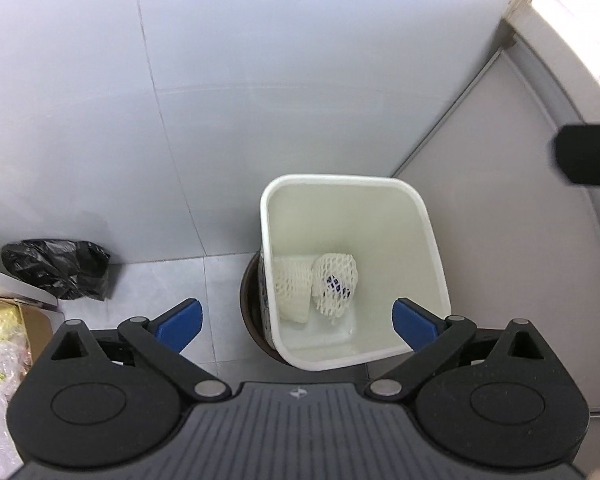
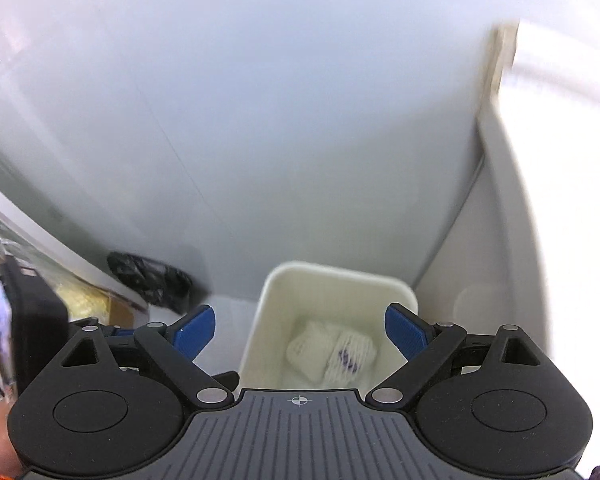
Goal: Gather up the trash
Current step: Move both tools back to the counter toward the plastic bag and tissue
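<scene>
A white square trash bin (image 1: pixel 434 248) stands on the floor by a grey wall, seen from above. Inside lie two white foam fruit nets (image 1: pixel 334 284), one with a blue-printed item in it. My left gripper (image 1: pixel 297 322) is open and empty above the bin's near edge. In the right wrist view the same bin (image 2: pixel 259 320) and the foam nets (image 2: pixel 332 354) show blurred below my right gripper (image 2: pixel 300 332), which is open and empty. The right gripper's dark body (image 1: pixel 588 156) shows at the right edge of the left wrist view.
A crumpled black plastic bag (image 1: pixel 59 268) lies on the floor left of the bin, also in the right wrist view (image 2: pixel 151 280). A cardboard box with yellowish contents (image 1: pixel 3 320) sits at far left. A grey cabinet panel (image 1: pixel 500 200) rises right of the bin.
</scene>
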A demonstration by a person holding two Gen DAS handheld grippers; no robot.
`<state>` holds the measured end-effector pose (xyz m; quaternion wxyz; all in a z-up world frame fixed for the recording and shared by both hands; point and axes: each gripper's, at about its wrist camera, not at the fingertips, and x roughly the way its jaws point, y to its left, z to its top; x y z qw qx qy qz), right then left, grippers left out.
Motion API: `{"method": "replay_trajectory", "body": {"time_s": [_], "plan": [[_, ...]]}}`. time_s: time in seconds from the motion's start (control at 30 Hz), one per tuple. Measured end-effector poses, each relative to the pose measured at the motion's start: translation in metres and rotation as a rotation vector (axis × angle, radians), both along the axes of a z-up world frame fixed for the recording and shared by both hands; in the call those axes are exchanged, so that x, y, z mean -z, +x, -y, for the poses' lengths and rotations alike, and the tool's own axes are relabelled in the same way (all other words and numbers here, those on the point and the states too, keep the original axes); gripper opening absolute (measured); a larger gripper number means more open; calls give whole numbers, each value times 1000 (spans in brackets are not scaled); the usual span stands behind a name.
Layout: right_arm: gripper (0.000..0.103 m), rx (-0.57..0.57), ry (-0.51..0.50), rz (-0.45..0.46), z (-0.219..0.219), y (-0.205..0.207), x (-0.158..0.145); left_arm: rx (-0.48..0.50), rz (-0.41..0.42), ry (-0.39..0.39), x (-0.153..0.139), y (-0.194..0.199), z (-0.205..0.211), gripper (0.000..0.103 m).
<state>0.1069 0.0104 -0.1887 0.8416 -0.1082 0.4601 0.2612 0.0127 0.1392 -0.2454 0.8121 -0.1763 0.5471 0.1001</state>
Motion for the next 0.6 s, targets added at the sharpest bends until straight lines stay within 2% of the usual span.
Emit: {"method": "replay_trajectory", "body": {"time_s": [0.13,0.23,0.33,0.47,0.53,0.6], "plan": [[100,7,31,109,11,-18,-27,-6,27,18,-15,-3,1,102],[101,53,33,183,25,-26,-42,-6,49,17,-28,-4,4,102],[101,167,6,279,43,-31,-53,-4,79,7,-42,-4,8,102],[101,319,-110,441,66,-39,-59,17,144,5,-64,0,21,102],[101,334,-129,430,80,-35,-64,39,174,6,-75,5,29,102],[101,362,-99,380,100,-29,-68,66,201,6,-85,12,39,102]]}}
